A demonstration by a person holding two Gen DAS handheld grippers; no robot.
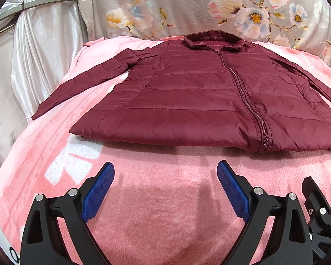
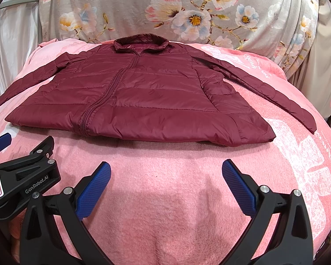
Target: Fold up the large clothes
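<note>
A dark red quilted jacket lies flat and zipped on a pink blanket, collar at the far end, both sleeves spread out to the sides. It also shows in the right wrist view. My left gripper is open and empty, hovering over the blanket short of the jacket's hem. My right gripper is open and empty, also short of the hem. The left gripper's body shows at the left edge of the right wrist view.
The pink blanket covers a bed. A grey floral cushion stands behind the jacket's collar. White satin drapery and a metal rail hang at the left. The blanket drops off at the left and right edges.
</note>
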